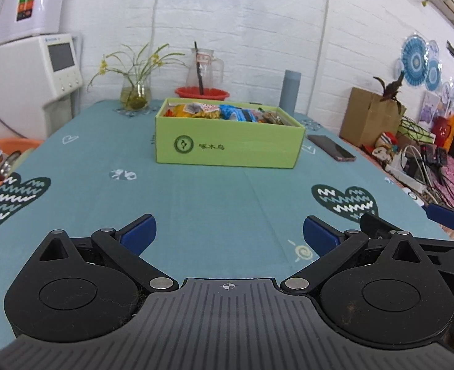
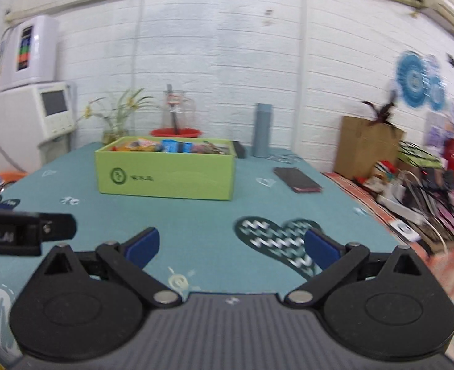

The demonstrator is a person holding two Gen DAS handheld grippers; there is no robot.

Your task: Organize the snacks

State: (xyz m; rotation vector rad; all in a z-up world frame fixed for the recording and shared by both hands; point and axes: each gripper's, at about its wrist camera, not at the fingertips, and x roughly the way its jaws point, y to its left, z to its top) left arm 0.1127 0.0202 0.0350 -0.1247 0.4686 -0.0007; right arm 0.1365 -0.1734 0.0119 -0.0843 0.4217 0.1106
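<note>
**A:** Snacks [image 1: 224,111] are all sitting inside the green box [image 1: 227,146], which is out toward the far middle of the surface [image 1: 196,209], on the teal cloth with the heart prints. Yellow and orange packets at the left end, blue ones in the middle, darker stuff on the right.

**B:** And the grippers? Got anything in them?

**A:** Nope. Left gripper [image 1: 229,236] has its jaws spread wide, nothing between the blue pads, just bare cloth under them. Right gripper [image 2: 231,246] is the same deal, jaws released and wide apart, with one of the dark hearts showing in the gap. Both hang over the near edge, well apart from the box.

**B:** Are they close to each other?

**A:** Pretty much side by side. You can see the right one's blue tip poking in at the right edge of the left wrist view, and the left one's black body at the left edge of the right wrist view.

**B:** What else is on there?

**A:** Dark phone [image 1: 331,151] lying flat just right of the box. Behind the box: a grey tumbler [image 1: 289,92], a glass jug [image 1: 203,69] standing in a red bowl [image 1: 201,93], and a vase of yellow flowers [image 1: 135,91]. The right wrist view is a bit blurred, so small details are hard to read there.
</note>
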